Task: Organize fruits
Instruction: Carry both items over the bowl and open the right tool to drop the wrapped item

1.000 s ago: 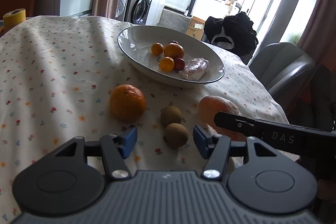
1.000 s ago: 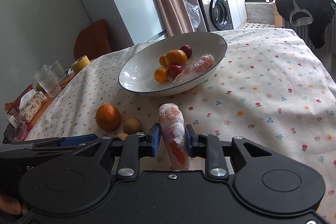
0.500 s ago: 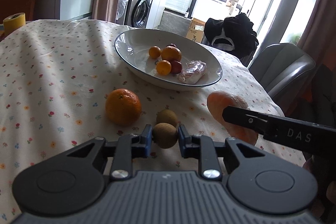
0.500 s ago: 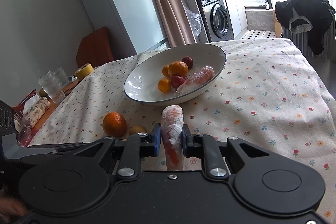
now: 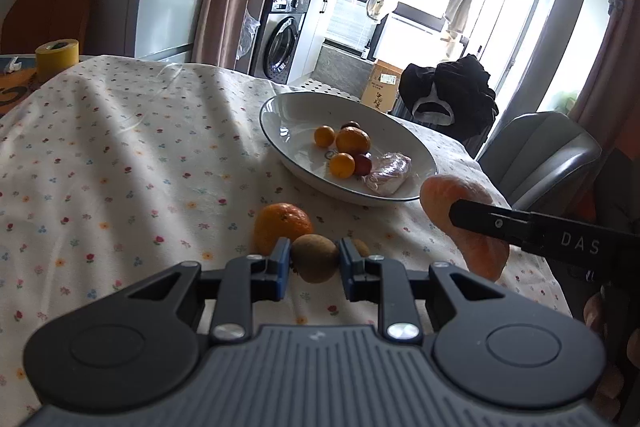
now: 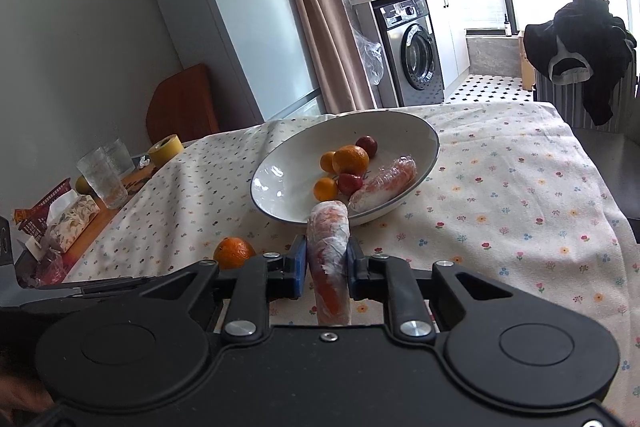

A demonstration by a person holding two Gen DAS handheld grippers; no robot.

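A: Nearest first, left tool (image 5: 314,263) clamped on a kiwi (image 5: 315,257), blue pads squeezing both sides, lifted just clear of the flowered desk (image 5: 120,163)

B: And right tool (image 6: 327,267) clamped on a plastic-wrapped carrot-like roll (image 6: 329,259), gripped near the middle, long end poking forward toward the bowl

A: Just beyond the kiwi: a second kiwi (image 5: 362,247) mostly hidden behind the right pad, and a big orange (image 5: 283,227) resting on the cloth, touching or nearly so, hard to tell

B: Further out, wide white bowl (image 5: 280,107) holding small oranges, two reddish fruits and another wrapped roll (image 5: 387,171)

A: Risks from here?

B: Round fuzzy kiwi pinched at two small spots, so likely to roll out or squirt forward if tilted or squeezed unevenly. Slick wrap on the roll, so possible sliding or pivoting downward in the grip

A: Also both tools heading for one bowl, close side by side, so a possible knock between them over the rim

B: And a hard drop onto the pile could send the small oranges rolling over the shallow edge
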